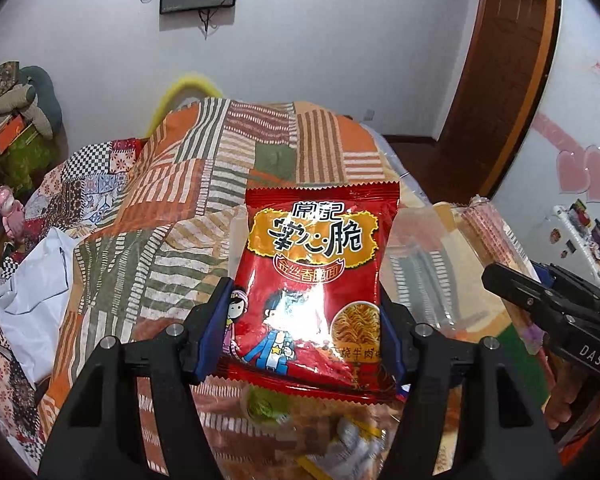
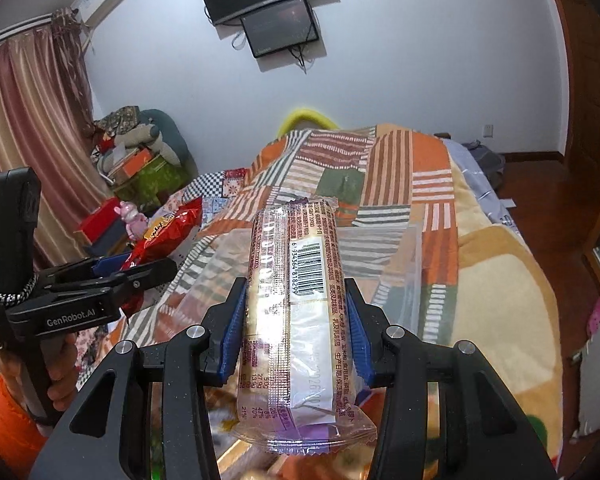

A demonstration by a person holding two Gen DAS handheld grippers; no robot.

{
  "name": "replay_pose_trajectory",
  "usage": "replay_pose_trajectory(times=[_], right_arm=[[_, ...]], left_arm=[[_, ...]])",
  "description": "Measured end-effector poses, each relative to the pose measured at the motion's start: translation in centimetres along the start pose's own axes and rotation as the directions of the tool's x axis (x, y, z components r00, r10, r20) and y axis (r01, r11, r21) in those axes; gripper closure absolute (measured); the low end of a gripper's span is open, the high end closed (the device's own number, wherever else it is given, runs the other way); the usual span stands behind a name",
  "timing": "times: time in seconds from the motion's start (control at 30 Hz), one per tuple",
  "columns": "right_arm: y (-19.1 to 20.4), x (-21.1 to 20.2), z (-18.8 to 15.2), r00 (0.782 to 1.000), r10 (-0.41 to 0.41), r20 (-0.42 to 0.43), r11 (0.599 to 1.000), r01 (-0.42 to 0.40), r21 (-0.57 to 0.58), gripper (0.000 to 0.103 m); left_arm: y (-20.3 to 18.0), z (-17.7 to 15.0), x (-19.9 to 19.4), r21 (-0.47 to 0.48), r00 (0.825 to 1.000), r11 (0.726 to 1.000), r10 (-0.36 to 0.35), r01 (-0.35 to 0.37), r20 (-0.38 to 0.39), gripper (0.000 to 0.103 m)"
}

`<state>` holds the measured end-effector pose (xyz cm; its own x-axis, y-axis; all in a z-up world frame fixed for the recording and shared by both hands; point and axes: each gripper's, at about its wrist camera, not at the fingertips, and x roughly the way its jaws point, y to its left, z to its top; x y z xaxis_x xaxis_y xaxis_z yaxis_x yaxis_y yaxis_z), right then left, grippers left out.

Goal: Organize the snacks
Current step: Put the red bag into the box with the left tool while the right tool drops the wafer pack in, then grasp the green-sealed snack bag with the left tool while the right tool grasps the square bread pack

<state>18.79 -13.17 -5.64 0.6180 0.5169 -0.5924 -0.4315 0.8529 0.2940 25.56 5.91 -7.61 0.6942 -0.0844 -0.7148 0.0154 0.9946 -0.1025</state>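
Note:
My left gripper (image 1: 304, 320) is shut on a red crispy-noodle snack packet (image 1: 316, 264), held upright above the bed; the packet also shows at the left of the right wrist view (image 2: 168, 232). My right gripper (image 2: 296, 328) is shut on a long cracker roll in clear wrapping (image 2: 296, 296) with a barcode facing up; the roll shows at the right of the left wrist view (image 1: 492, 236). A clear plastic box (image 2: 404, 256) lies on the bed just beyond both grippers. More wrapped snacks (image 1: 340, 440) lie blurred below the left gripper.
A patchwork bedspread (image 1: 204, 184) covers the bed. A white bag (image 1: 32, 284) lies at its left. Clutter and boxes (image 2: 140, 164) stand by the curtain. Two screens (image 2: 276, 12) hang on the wall. A wooden door (image 1: 508, 60) is to the right.

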Motion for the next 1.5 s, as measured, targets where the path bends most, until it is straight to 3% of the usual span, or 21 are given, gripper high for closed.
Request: replay_pose_trajectory(times=[0.43, 0.77, 0.97, 1.17, 1.5], right_arm=[[-2.8, 6.1, -0.5, 0.986, -0.038, -0.159, 0.998, 0.047, 0.049, 0.061], [-2.2, 6.8, -0.7, 0.979, -0.062, -0.193, 0.998, 0.065, 0.011, 0.060], [-2.0, 5.5, -0.3, 0.983, -0.036, -0.180, 0.999, 0.040, 0.018, 0.059], [-0.6, 2.1, -0.2, 0.992, -0.037, -0.123, 0.999, 0.035, -0.019, 0.055], [1.7, -3.4, -2.1, 0.999, -0.023, -0.046, 0.999, 0.021, -0.043, 0.045]], left_arm=[[0.9, 0.1, 7.1, -0.006, 0.986, 1.000, 0.008, -0.009, -0.167, 0.039], [-0.3, -0.3, 8.2, 0.060, 0.982, 0.998, 0.031, -0.019, -0.188, 0.038], [-0.1, -0.1, 6.3, 0.031, 0.986, 1.000, 0.007, -0.002, -0.166, 0.038], [0.3, 0.0, 1.8, 0.024, 0.996, 1.000, 0.001, 0.001, -0.094, 0.038], [1.0, -3.0, -5.7, 0.013, 1.000, 1.000, 0.020, -0.020, -0.007, 0.025]])
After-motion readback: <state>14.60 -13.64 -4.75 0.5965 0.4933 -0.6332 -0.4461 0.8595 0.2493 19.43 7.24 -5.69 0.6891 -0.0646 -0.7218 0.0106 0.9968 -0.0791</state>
